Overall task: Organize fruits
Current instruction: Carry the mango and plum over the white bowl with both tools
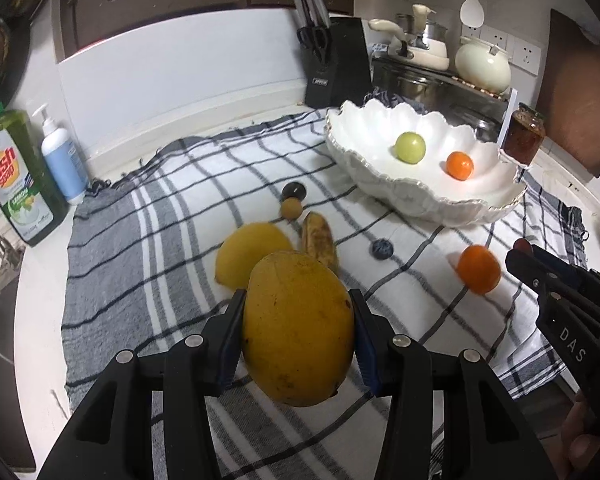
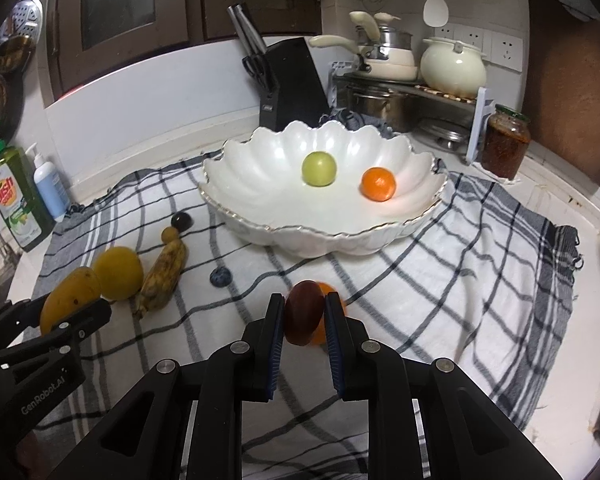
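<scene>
Left hand-held gripper (image 1: 298, 334) clamped across heavy, smooth-skinned mango (image 1: 298, 330) midsection; right hand-held gripper (image 2: 302, 320) pinching small, light dark-red fruit (image 2: 304, 312); bruises easily.

checked cloth (image 2: 440, 280) spread on desk | dish soap bottle (image 1: 14, 176), pump bottle (image 1: 62, 160) at left | knife block (image 2: 288, 84), sauce jar (image 2: 505, 142) at back

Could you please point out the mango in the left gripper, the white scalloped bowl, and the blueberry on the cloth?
mango (image 1: 298, 328), left wrist view, middle of its yellow skin between the fingers.
white scalloped bowl (image 2: 260, 178), right wrist view, bare inner wall on its left side.
blueberry (image 2: 220, 277), right wrist view, centre of the berry.
</scene>
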Motion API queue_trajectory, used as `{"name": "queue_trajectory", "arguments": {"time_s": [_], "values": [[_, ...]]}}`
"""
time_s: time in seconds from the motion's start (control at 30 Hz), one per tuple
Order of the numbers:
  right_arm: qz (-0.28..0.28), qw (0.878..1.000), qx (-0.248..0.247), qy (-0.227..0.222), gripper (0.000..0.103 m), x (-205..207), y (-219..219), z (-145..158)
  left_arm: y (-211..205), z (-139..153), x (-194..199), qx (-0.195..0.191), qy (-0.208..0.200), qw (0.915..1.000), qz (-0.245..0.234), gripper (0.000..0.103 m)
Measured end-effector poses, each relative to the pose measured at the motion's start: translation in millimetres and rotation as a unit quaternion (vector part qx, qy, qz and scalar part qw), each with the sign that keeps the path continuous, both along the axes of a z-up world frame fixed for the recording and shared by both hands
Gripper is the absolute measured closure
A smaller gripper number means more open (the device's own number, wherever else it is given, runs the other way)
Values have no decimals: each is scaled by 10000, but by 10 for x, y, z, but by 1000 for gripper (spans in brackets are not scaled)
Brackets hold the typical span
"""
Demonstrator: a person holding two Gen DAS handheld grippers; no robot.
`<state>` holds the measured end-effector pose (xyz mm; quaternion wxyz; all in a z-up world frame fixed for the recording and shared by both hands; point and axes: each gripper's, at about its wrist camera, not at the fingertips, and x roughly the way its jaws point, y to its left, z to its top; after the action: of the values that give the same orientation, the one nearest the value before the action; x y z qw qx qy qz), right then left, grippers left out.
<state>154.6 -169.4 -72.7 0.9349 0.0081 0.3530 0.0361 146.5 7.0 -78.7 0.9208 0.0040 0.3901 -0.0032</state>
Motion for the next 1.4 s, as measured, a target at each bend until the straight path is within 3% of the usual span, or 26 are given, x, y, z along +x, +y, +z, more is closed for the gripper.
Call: {"name": "queue_trajectory", "arguments": {"time_s": [0.53, 0.97, 1.4], "values": [[-303, 9988, -130, -376, 82, 170, -285, 418, -285, 439, 342, -65, -436, 9983, -383, 55], [-493, 9974, -147, -497, 82, 569, -509, 624, -559, 681, 862, -109, -634, 9946, -817, 55], [-521, 9983, -135, -243, 82, 1120, -624, 481, -734, 488, 1465, -170, -302, 9942, -1020, 55]]}}
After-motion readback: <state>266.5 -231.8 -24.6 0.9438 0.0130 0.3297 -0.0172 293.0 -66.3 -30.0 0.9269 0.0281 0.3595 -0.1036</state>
